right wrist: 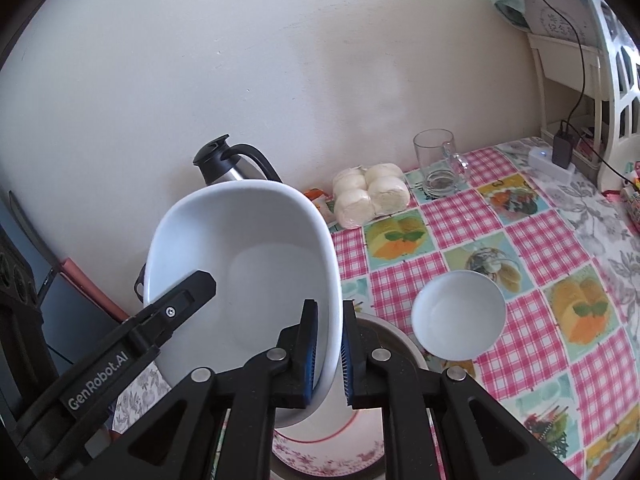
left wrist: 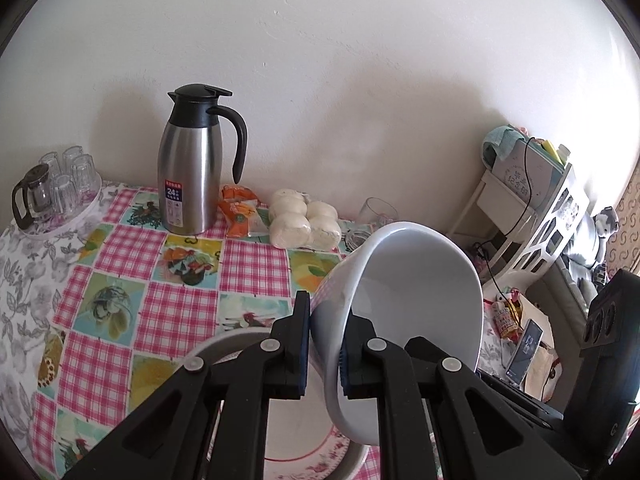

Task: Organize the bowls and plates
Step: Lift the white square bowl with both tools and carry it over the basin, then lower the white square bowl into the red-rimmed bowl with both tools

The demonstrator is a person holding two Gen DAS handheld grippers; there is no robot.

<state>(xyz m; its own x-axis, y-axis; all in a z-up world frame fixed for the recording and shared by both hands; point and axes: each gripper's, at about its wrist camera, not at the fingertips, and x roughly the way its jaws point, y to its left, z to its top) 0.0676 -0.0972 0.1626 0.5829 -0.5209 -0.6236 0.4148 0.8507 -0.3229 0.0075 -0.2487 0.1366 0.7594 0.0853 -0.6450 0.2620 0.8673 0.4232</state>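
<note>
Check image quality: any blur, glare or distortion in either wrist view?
Left wrist: strong fisheye bending with dark corners; carafe sharp, soft shadows on the wall, table edges smear. Right wrist: same distortion; large bowl evenly lit, no harsh glare, glass mug crisp.

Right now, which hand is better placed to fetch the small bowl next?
Right. The small bowl sits just beside the right gripper; the left gripper is across the big bowl both hold.

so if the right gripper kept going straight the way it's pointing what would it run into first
The right gripper is shut on the rim of the large white bowl, so that travels with it. Beyond the fingertips, the checked tablecloth probably comes first, left of the small white bowl; depth is unclear.
</note>
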